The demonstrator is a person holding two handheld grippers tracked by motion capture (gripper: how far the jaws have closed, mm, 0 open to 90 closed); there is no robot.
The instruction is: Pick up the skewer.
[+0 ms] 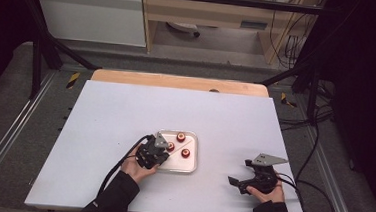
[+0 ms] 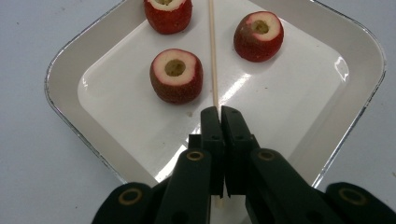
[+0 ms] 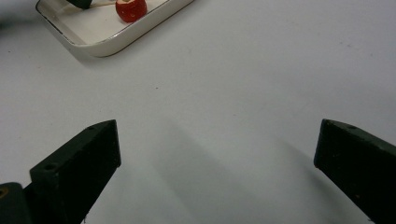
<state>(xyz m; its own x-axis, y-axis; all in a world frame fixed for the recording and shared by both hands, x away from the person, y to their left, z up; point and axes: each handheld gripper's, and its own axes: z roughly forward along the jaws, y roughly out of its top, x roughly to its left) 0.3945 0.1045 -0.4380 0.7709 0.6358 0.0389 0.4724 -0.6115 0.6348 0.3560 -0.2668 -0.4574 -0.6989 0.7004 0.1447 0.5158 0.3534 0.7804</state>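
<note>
A white tray (image 1: pixel 192 159) (image 2: pixel 65 100) holds three red cored fruits, each with a pale cut top and a hole in the middle: one close to the jaws (image 2: pixel 176 74), one at the right (image 2: pixel 258 36), one at the far edge (image 2: pixel 168 14). A thin wooden skewer (image 2: pixel 213 56) lies across the tray between them. My left gripper (image 2: pixel 219 112) (image 1: pixel 164 147) is over the tray's near left corner, shut on the skewer's near end. My right gripper (image 1: pixel 238 171) (image 3: pixel 217 135) rests on the table right of the tray, open, with nothing between its jaws.
The tray's corner (image 3: pixel 93 46) with one fruit (image 3: pixel 131 9) lies ahead of the right gripper across bare white tabletop (image 1: pixel 125 111). A wooden strip (image 1: pixel 177 81) edges the far side. Black cables (image 1: pixel 116 168) trail off the near edge.
</note>
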